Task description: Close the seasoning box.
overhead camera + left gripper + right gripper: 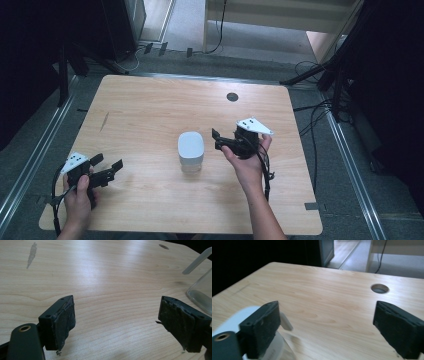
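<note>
- A clear container with a white lid (191, 151) is seen upright mid-table, just left of the right gripper (218, 139), untouched; its contents cannot be made out.
- No obstacle lies between them; a round hole (232, 97) sits beyond.
- The right gripper's jaws are spread wide, held above the table.
- The left gripper (107, 167) is held low, well apart, jaws wide and empty.

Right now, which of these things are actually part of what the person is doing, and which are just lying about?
Part of the job:
- clear container with the white lid, mid-table
- right gripper, open, close beside the container
- left gripper, open, farther off

Just there:
- wooden table
- round hole near the table's far edge
- dark smear on the wood
- cables on the floor
</note>
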Demonstrator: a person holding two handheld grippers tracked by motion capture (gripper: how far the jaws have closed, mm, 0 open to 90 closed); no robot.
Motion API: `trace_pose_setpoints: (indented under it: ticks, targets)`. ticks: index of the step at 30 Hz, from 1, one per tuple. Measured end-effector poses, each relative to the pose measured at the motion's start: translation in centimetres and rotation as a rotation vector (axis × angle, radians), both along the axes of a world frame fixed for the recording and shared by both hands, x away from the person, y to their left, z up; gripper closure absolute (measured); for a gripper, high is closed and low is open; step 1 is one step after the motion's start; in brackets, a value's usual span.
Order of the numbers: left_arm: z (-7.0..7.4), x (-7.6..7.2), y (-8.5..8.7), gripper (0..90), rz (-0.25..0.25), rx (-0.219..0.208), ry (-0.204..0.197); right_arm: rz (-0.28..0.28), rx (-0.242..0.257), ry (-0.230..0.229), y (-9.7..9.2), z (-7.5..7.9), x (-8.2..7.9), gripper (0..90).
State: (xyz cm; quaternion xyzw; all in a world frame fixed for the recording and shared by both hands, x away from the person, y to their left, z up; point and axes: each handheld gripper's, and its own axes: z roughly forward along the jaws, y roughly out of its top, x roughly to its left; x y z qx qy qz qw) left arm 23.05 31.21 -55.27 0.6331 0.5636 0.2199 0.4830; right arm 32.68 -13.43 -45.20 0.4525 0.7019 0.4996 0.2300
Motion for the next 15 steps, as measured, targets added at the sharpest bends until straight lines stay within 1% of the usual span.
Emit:
trace_pose_setpoints:
  ticks: [2, 4, 5, 7, 10, 15]
  targets:
    - [0.0, 0.0, 0.0, 14.2, 0.0, 0.001, 0.0, -0.009, 0.014, -0.012, -1.2, -0.2, -0.3, 6.8]
    - [0.0, 0.0, 0.0, 14.2, 0.0, 0.0, 0.001, -0.026, 0.031, 0.003, -2.3, -0.4, -0.5, 6.8]
    - [0.0, 0.0, 0.0, 14.2, 0.0, 0.001, 0.003, -0.038, 0.033, 0.01, -2.8, -0.6, -0.6, 6.8]
    - [0.0, 0.0, 0.0, 14.4, -0.001, 0.002, 0.004, -0.054, 0.031, 0.009, -3.9, -0.9, -0.9, 7.6]
    - [0.0, 0.0, 0.0, 14.3, 0.001, -0.002, 0.003, -0.083, 0.032, 0.015, -5.4, -1.5, -1.4, 11.3]
    - [0.0, 0.0, 0.0, 14.4, 0.0, -0.002, 0.001, -0.126, 0.035, 0.029, -7.6, -2.3, -2.1, 11.6]
